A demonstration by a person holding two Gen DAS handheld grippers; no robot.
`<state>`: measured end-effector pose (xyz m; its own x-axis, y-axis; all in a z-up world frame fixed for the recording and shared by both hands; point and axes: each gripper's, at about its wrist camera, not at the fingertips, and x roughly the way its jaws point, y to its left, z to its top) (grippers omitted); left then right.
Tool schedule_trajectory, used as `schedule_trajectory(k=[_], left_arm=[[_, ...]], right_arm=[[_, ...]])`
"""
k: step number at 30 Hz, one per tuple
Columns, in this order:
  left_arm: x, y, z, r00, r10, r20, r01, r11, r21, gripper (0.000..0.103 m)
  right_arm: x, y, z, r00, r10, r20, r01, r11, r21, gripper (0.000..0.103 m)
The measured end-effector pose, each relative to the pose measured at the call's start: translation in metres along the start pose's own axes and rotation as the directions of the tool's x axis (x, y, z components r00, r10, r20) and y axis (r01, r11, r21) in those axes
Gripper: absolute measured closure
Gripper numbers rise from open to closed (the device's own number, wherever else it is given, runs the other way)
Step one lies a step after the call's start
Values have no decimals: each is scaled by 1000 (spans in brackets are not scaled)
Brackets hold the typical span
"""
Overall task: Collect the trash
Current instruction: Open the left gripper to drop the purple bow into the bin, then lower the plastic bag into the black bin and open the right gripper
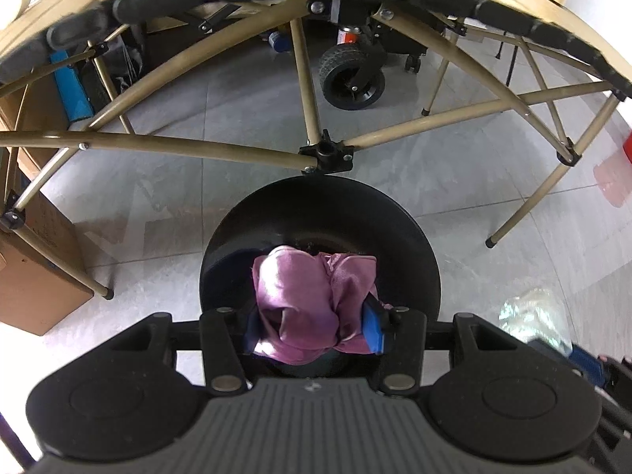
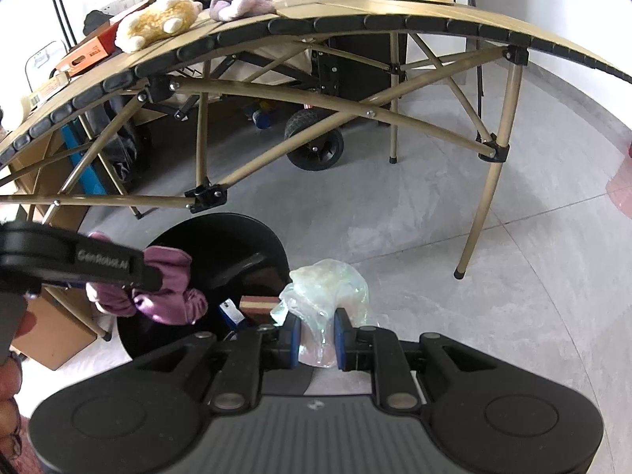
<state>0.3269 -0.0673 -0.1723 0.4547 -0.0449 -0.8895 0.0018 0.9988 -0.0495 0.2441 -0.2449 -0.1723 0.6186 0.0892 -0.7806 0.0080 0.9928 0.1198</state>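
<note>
Grey floor tiles (image 1: 474, 181) run beneath a folding worktop (image 2: 355, 12) with tan crossed legs, and a round black bin (image 1: 410, 245) stands on the floor just in front of it. Directly above the bin's mouth, the left tongs (image 1: 312, 328) pinch a bunched purple cloth (image 1: 304, 300) between their blue pads; that placement suggests the cloth is being brought there so that it falls straight in once let go. Beside them the right tongs (image 2: 316, 339) are pressed together on a crumpled clear plastic bag (image 2: 328, 292), which hangs close to the bin's rim but appears, from the right wrist view, to be over the floor and not yet over the opening. Inside the bin a small box (image 2: 258, 308) and a blue-and-white packet (image 2: 233, 314) already lie at the bottom, so some collecting seems done. On the worktop sit a yellow plush toy (image 2: 158, 19) and a lilac one (image 2: 241, 0), well apart from the bin.
</note>
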Motion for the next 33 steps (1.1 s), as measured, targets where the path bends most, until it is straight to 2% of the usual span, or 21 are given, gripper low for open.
schedule_trajectory(k=[7, 9, 11, 12, 13, 14, 21, 33], left_arm=[[7, -1, 1, 1000, 1, -20, -1, 1000, -12, 53], [7, 1, 1, 1000, 1, -21, -1, 1000, -13, 48], [6, 2, 1, 1000, -5, -19, 5, 1000, -12, 25], [5, 2, 1, 1000, -10, -11, 10, 1000, -13, 19], [3, 2, 1, 1000, -13, -1, 13, 1000, -13, 3], [2, 2, 2, 1000, -13, 6, 13, 1000, -12, 0], [2, 3, 2, 1000, 14, -24, -14, 1000, -2, 0], [-1, 1, 0, 999, 35, -14, -34, 999, 28, 0]], right_arm=[[6, 0, 1, 1000, -10, -14, 10, 1000, 4, 87], [6, 0, 1, 1000, -13, -13, 13, 1000, 8, 87], [5, -1, 1, 1000, -15, -11, 15, 1000, 12, 87], [5, 0, 0, 1000, -15, -10, 15, 1000, 11, 87], [5, 0, 0, 1000, -15, -9, 15, 1000, 12, 87], [5, -1, 0, 1000, -14, -7, 14, 1000, 12, 87], [3, 0, -1, 1000, -17, 2, 17, 1000, 7, 87], [2, 0, -2, 1000, -16, 5, 16, 1000, 4, 87]])
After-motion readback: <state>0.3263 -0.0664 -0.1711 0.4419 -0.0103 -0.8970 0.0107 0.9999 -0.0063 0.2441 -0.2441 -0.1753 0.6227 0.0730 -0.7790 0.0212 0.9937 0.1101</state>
